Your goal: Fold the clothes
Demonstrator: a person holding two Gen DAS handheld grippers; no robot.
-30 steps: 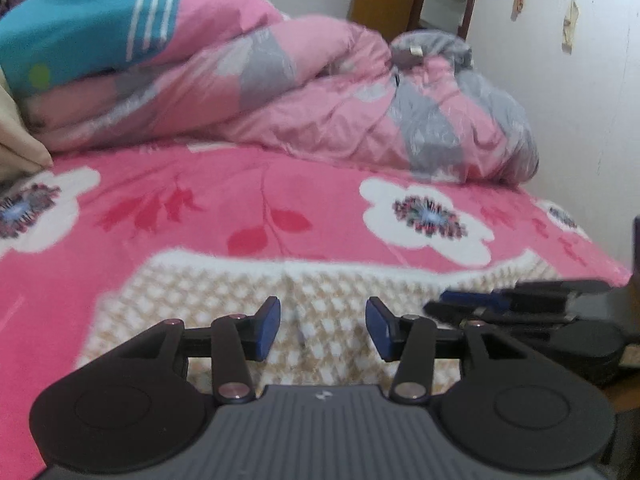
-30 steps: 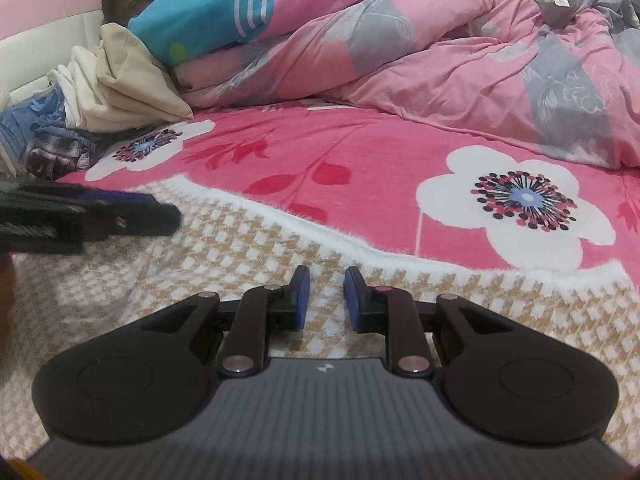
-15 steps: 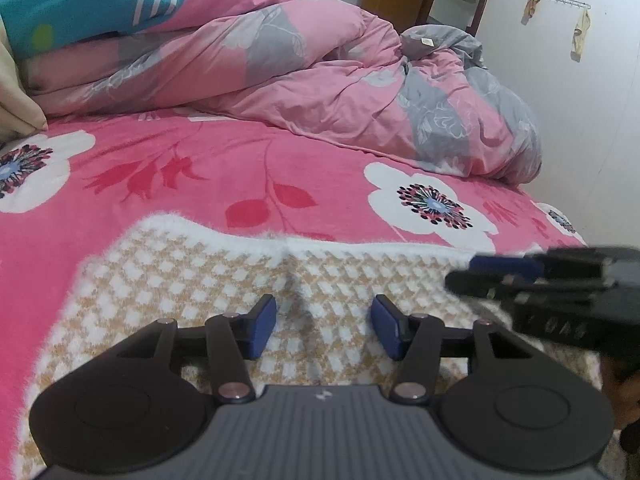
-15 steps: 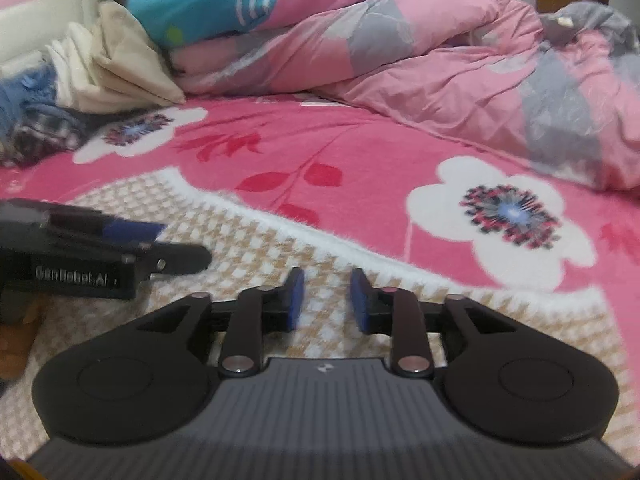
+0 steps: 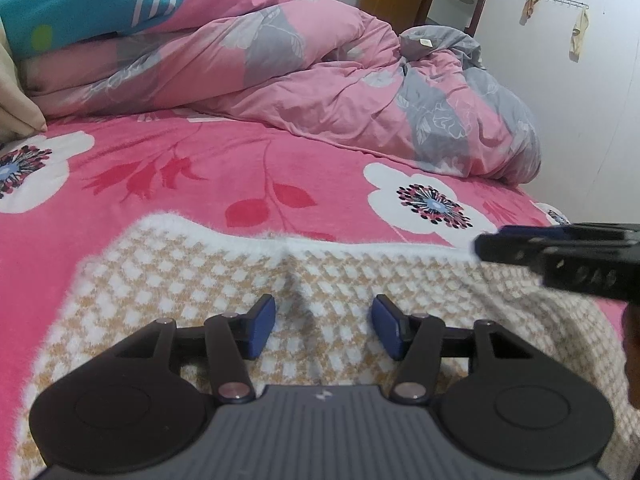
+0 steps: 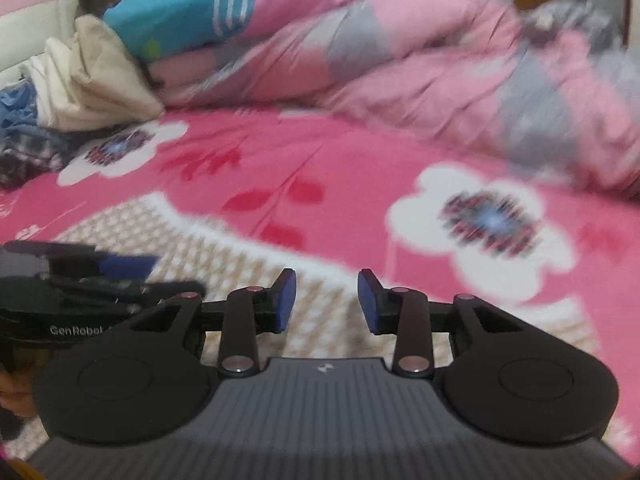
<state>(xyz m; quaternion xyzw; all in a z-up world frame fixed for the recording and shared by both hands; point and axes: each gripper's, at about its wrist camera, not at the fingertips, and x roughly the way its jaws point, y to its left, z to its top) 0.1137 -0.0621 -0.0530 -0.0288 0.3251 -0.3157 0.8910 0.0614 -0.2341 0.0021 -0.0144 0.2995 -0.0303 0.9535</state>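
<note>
A fuzzy tan-and-white checked garment (image 5: 208, 276) (image 6: 328, 304) lies spread on the pink flowered bed. My left gripper (image 5: 323, 330) hovers over its near part, open, with only the cloth beneath its blue pads (image 5: 262, 330). My right gripper (image 6: 326, 300) hangs just above the same garment with its jaws opening and nothing between them. Each gripper shows in the other's view: the right gripper (image 5: 560, 256) at the right edge, the left gripper (image 6: 80, 292) at the left edge.
A rumpled pink-and-grey duvet (image 5: 320, 80) is heaped across the back of the bed. A person in a turquoise top (image 6: 180, 4) lies at the far left, beside a cream pillow (image 6: 100, 76) and a pile of clothes (image 6: 24, 140). A white wall (image 5: 580, 100) bounds the right.
My right gripper's jaws have spread apart and it has risen slightly over the checked garment. The left gripper opened a little more and kept its place.
</note>
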